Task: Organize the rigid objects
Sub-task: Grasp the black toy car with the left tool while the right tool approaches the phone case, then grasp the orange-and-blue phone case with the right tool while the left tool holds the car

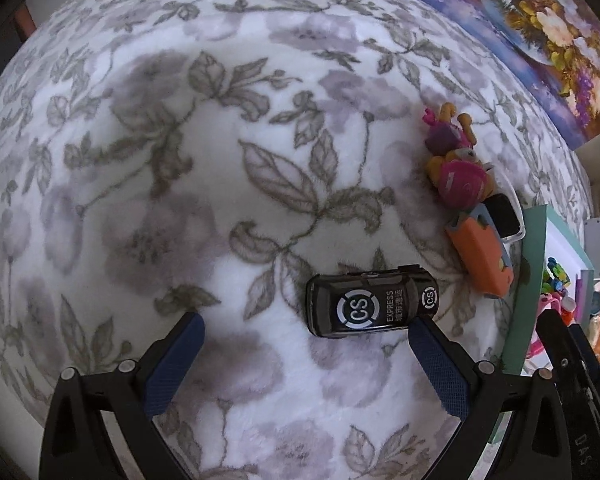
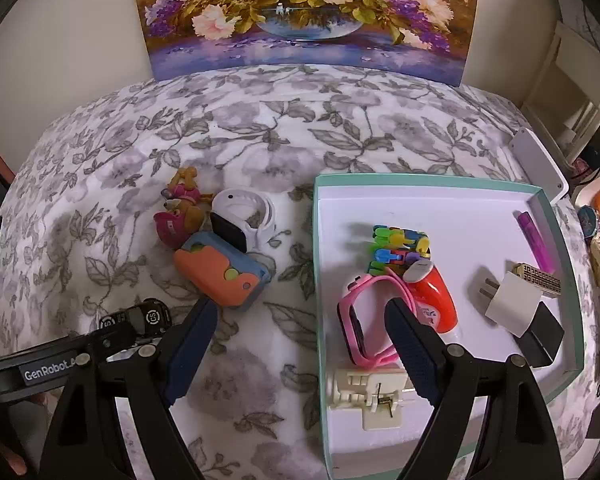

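Black toy car (image 1: 370, 305) lies between the open left gripper (image 1: 306, 330) fingers, nearer the right one

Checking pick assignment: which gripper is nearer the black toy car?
Left. The left gripper is open right at the black toy car; the right gripper hangs open further off, by the tray.

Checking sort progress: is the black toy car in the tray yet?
No: the black toy car lies on the floral blanket outside the tray, just ahead of the open left gripper.
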Action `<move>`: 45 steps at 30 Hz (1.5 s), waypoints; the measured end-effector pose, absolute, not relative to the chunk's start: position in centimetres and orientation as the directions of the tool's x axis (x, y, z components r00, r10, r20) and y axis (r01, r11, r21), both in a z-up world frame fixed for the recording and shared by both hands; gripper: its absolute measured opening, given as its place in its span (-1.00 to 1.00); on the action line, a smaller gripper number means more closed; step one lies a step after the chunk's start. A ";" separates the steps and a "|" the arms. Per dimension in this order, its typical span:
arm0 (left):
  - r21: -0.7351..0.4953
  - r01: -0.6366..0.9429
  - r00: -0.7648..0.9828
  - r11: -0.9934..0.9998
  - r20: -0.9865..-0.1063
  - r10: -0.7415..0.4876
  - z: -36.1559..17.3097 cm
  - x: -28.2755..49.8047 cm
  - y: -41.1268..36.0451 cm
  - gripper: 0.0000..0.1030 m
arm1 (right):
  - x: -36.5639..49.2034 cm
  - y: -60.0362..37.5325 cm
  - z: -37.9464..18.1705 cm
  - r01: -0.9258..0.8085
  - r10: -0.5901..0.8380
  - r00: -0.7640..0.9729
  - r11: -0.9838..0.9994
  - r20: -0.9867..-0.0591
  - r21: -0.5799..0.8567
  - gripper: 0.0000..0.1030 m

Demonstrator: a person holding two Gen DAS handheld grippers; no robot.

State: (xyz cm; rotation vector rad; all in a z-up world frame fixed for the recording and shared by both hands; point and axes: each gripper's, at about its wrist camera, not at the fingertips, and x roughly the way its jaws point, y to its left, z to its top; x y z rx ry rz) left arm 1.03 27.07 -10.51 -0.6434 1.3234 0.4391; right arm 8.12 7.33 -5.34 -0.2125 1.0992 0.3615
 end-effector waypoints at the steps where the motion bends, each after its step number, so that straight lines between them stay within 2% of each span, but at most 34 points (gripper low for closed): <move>1: -0.196 -0.633 0.215 0.749 -0.974 -0.074 -10.6 1.3 26.9 1.00 | 8.1 7.3 -5.4 -0.387 0.178 0.406 0.922 -0.896 0.008 0.68; 5: -0.274 -0.624 0.261 0.732 -0.956 -0.136 -10.8 1.9 26.2 1.00 | 8.5 7.0 -5.4 -0.370 0.171 0.409 0.929 -0.896 0.008 0.68; 14: -0.205 -0.643 0.244 0.738 -0.968 -0.057 -10.8 2.1 25.2 0.97 | 8.7 6.8 -5.5 -0.364 0.160 0.410 0.931 -0.898 -0.001 0.68; 22: -0.116 -0.644 0.215 0.756 -0.976 0.033 -11.4 3.1 23.8 0.84 | 8.7 6.6 -5.5 -0.357 0.157 0.412 0.934 -0.897 0.000 0.68; 23: -0.111 -0.641 0.215 0.759 -0.976 0.038 -11.3 3.0 23.7 0.73 | 8.7 6.6 -5.4 -0.356 0.157 0.412 0.935 -0.898 0.001 0.68; 31: -0.111 -0.624 0.214 0.774 -0.976 0.032 -10.7 3.7 22.9 0.52 | 8.8 6.5 -5.4 -0.352 0.156 0.412 0.936 -0.898 0.001 0.68; 36: -0.127 -0.621 0.220 0.773 -0.975 0.016 -10.4 3.7 22.3 0.50 | 8.7 6.5 -5.4 -0.347 0.155 0.410 0.938 -0.899 0.004 0.68; 45: -0.189 -0.680 0.262 0.708 -0.965 -0.006 -9.5 1.9 25.8 0.50 | 8.6 7.5 -5.8 -0.360 0.160 0.398 0.933 -0.904 0.006 0.68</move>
